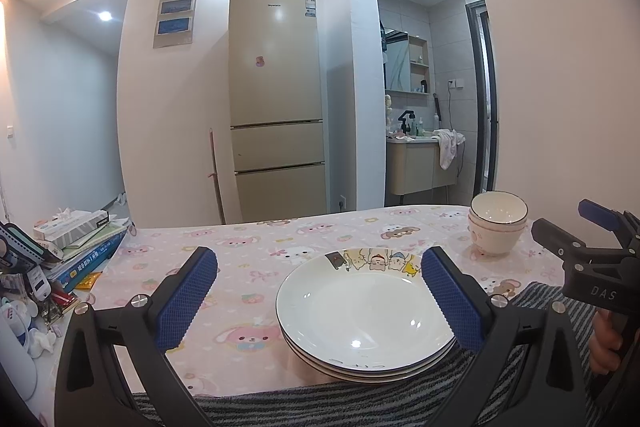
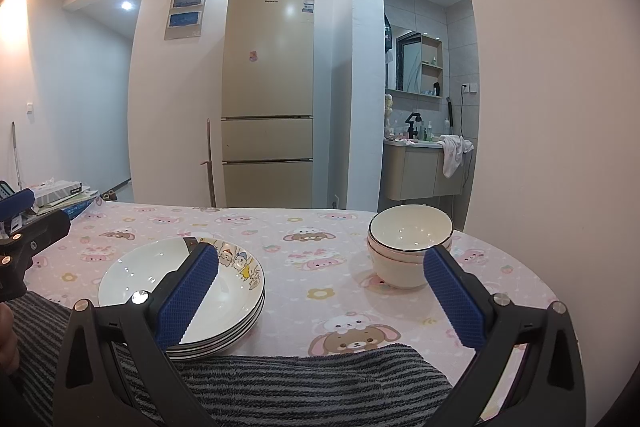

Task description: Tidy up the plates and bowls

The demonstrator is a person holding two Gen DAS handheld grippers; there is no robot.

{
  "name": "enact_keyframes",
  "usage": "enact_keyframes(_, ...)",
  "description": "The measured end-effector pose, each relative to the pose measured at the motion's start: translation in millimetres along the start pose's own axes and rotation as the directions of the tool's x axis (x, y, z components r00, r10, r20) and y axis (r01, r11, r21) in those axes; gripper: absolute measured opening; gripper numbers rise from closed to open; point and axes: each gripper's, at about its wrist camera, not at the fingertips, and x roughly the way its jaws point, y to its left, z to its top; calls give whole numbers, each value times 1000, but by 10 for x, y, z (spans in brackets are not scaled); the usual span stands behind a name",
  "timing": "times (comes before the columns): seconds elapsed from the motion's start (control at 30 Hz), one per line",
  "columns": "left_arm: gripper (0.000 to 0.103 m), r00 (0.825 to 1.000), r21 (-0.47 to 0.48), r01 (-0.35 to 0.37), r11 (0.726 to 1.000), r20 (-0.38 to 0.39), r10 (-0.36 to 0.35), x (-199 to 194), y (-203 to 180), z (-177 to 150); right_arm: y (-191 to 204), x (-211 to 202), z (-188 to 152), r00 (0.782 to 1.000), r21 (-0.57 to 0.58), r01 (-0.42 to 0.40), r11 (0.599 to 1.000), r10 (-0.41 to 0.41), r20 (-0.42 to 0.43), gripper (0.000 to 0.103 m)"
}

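A stack of white plates point(image 1: 360, 315) with cartoon figures on the far rim sits near the front of the table, its near edge resting on a grey striped towel point(image 1: 360, 403). My left gripper point(image 1: 319, 254) hovers open just before the stack, holding nothing. Two nested white bowls point(image 2: 410, 239) with dark rims stand right of the plates point(image 2: 140, 275). My right gripper point(image 2: 320, 253) is open and empty, aimed at the gap between plates and bowls. Each gripper also shows in the other's view: the right gripper point(image 1: 572, 223) and the left gripper point(image 2: 34, 213).
The table wears a pink cartoon cloth point(image 1: 248, 259). Books and a tissue box point(image 1: 80, 231) are piled at its left end with small clutter. A white wall lies close beyond the bowls on the right. A beige fridge point(image 1: 276, 107) stands behind the table.
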Motion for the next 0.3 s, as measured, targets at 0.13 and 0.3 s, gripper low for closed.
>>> enact_keyframes(0.13, 103, 1000, 1, 0, 1000, 1, 0, 1, -2, -1, -1, -1, -2, 1000, 0, 0, 1000, 0, 0, 102)
enact_keyframes(0.3, 103, 1000, 4, 0, 1000, 1, 0, -5, -9, -5, -1, 1, 0, 1000, 0, 0, 1000, 0, -1, 102)
